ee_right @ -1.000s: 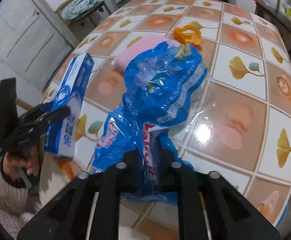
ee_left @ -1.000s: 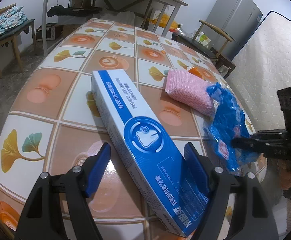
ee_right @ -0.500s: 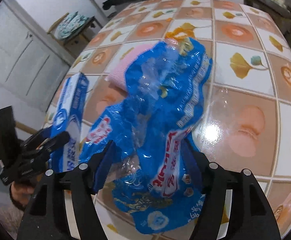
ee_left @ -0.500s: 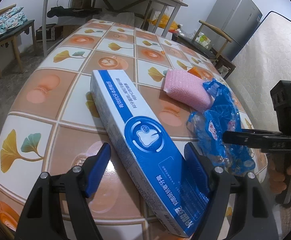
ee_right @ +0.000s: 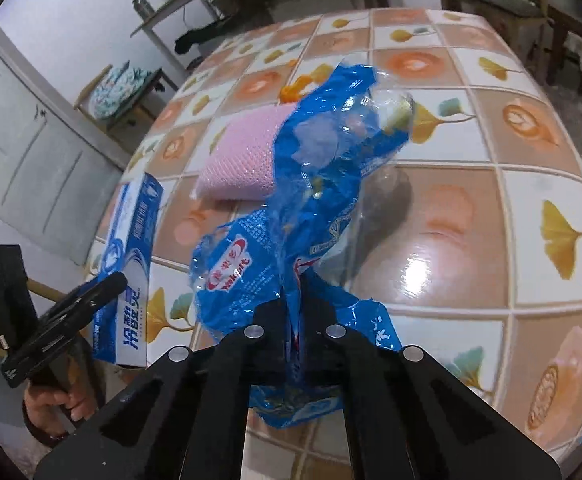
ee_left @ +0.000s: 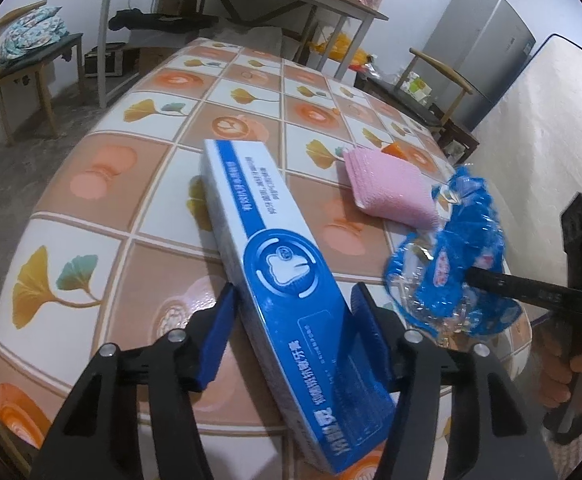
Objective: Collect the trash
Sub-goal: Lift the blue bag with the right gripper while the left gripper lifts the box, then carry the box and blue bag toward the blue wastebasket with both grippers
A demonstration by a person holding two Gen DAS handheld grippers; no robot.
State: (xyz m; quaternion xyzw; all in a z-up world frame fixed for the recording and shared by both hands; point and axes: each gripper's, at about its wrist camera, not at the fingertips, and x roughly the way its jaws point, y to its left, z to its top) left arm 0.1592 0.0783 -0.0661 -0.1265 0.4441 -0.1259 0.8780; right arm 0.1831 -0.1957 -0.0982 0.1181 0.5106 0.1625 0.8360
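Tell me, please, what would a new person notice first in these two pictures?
First, the crumpled blue plastic wrapper pinched in the shut right gripper above the tiled table. Next, the long blue-and-white toothpaste box lying between the open fingers of the left gripper. Behind them, a pink scrubbing pad rests flat on the table.

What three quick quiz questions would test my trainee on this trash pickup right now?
1. True or false: the right tongs are shut on the blue plastic wrapper.
2. Which item lies between the open left tongs? A) pink sponge B) toothpaste box C) orange scrap
3. Fill in: the pink sponge rests on the tiled ____.

Key: 1 true; 2 B, the toothpaste box; 3 table.
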